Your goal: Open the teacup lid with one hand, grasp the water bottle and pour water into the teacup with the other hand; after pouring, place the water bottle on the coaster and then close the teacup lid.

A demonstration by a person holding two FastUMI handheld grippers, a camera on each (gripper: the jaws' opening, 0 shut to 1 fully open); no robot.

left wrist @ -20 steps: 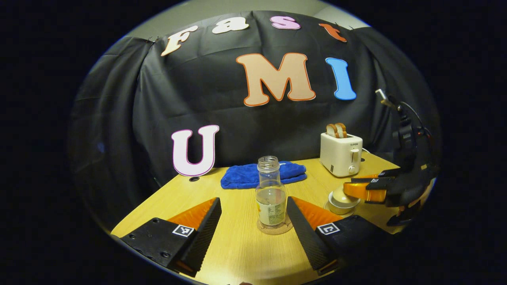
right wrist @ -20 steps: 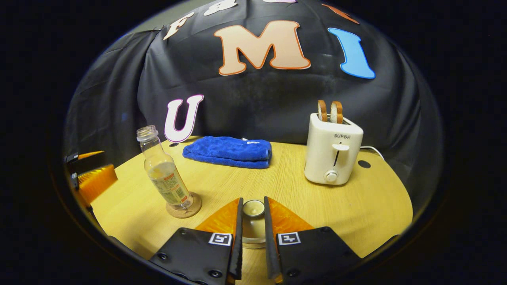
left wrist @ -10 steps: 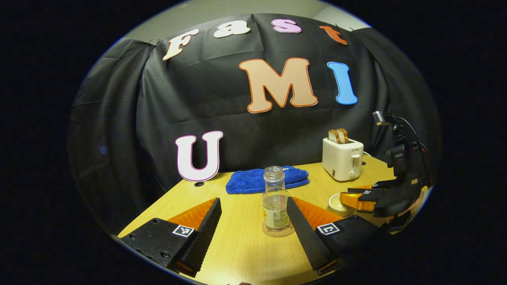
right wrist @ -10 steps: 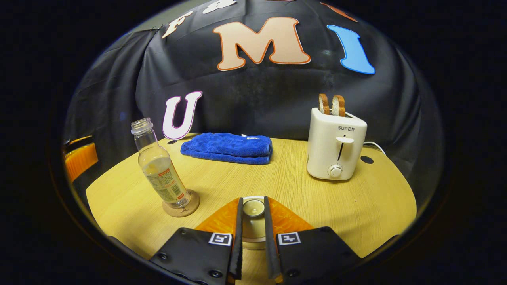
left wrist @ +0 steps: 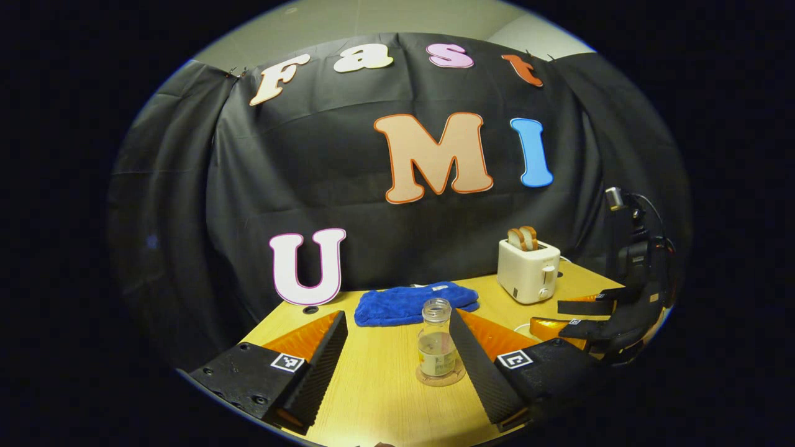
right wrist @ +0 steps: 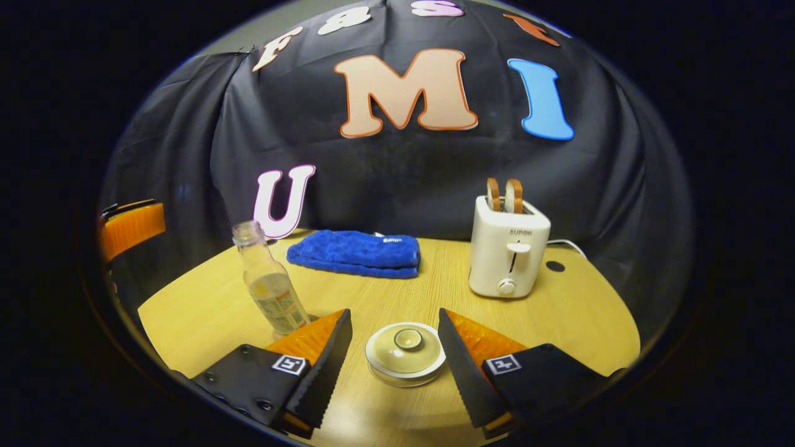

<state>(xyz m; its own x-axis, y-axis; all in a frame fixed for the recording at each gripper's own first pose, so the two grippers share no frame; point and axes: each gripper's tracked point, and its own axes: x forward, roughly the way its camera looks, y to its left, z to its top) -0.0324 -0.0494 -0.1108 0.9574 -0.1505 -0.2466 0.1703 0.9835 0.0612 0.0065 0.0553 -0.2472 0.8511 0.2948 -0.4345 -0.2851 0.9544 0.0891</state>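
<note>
Now the lid point(right wrist: 405, 349) is seen seated on the teacup point(right wrist: 407, 372), centred between the wide-open right tool point(right wrist: 395, 366); the left tool point(left wrist: 397, 366) is likewise spread.

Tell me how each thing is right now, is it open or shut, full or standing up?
Teacup: lid on, closed.
Water bottle: upright on its coaster, no cap, partly full.
Toaster: two bread slices sticking up.
Blue towel: folded, lying flat.
Left gripper: open, holding nothing.
Right gripper: open, holding nothing.
</note>
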